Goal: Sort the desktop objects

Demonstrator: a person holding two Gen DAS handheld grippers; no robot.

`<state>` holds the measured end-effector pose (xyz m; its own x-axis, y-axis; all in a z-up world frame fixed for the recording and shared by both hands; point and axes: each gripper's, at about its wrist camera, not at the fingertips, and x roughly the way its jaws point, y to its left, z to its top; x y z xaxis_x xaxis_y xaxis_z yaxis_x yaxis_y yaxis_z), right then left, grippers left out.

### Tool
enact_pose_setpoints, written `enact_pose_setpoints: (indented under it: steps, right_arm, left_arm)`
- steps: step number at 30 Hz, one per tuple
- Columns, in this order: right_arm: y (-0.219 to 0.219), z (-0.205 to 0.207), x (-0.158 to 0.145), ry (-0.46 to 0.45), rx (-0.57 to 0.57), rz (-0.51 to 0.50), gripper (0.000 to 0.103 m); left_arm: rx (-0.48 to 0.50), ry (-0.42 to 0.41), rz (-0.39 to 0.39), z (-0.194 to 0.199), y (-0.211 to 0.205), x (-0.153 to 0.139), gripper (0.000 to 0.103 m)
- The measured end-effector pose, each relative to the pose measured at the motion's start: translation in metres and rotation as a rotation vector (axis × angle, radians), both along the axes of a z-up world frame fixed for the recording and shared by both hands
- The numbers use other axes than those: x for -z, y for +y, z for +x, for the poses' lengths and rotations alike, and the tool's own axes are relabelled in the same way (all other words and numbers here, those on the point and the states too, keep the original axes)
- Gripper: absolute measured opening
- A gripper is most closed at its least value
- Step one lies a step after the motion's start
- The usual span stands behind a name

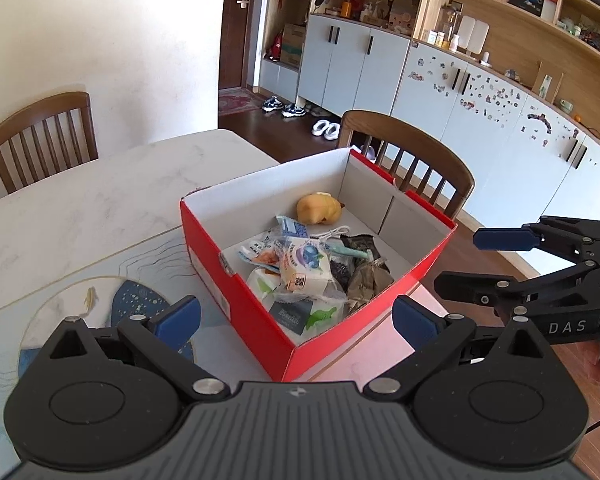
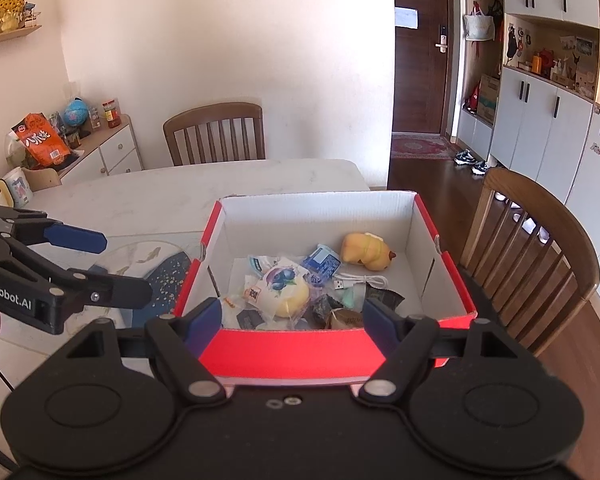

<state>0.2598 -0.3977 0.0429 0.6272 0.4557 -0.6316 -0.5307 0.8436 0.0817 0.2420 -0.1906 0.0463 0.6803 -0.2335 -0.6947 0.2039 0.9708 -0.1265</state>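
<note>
Clearly, most of the sorting was behind me at this point — the red box (image 2: pixel 292 350) sat near the table's edge with the loose desktop things heaped inside it. I held the right gripper (image 2: pixel 293 318) low over the near wall of the box, its blue pads spread wide and nothing between them; the near wall lay in the gap below them, with neither pad pressing on it. The left gripper (image 1: pixel 296 318) was the same: jaws apart, empty, aimed down at the box's near corner. I judged that both were held back from the rim like that so I could look the contents over without knocking anything.

Inside, the blueberry-print snack packet (image 2: pixel 278 286) lay on top of the pile, with dark wrappers (image 2: pixel 324 308) beside it toward the near wall. The white USB cable (image 2: pixel 360 280) ran along the floor of the box behind them, and the yellow plush toy (image 2: pixel 366 250) sat apart in the far corner — probably dropped there because it was bulky and would have buried the flat packets. A blue sachet (image 2: pixel 320 260) leaned between the toy and the pile.

The marble table (image 1: pixel 100 200) around the box showed only the printed placemat (image 1: pixel 132 300), which lay just beside the left wall. I could find no stray item on it from either view, so my reading was that the task was all but finished.
</note>
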Motion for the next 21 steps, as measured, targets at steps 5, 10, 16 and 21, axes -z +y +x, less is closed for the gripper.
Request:
enact_pose_setpoints:
  steps: [5,10,16,21]
  right_arm:
    - [0.0,-0.004,0.002,0.006,0.011,0.003,0.078]
    - [0.002,-0.008,0.004,0.005,0.016,-0.004,0.078]
    - [0.005,-0.012,0.005,0.004,0.028,-0.005,0.078]
    - [0.007,-0.015,0.004,0.001,0.042,-0.005,0.078]
  left_arm:
    - [-0.003,0.005,-0.007,-0.006,0.001,0.002,0.102]
    - [-0.007,0.0,-0.008,-0.009,0.004,0.003,0.102]
    - [-0.002,0.016,-0.013,-0.012,0.007,0.006,0.102]
    - [-0.027,-0.012,0.006,-0.014,0.01,0.005,0.103]
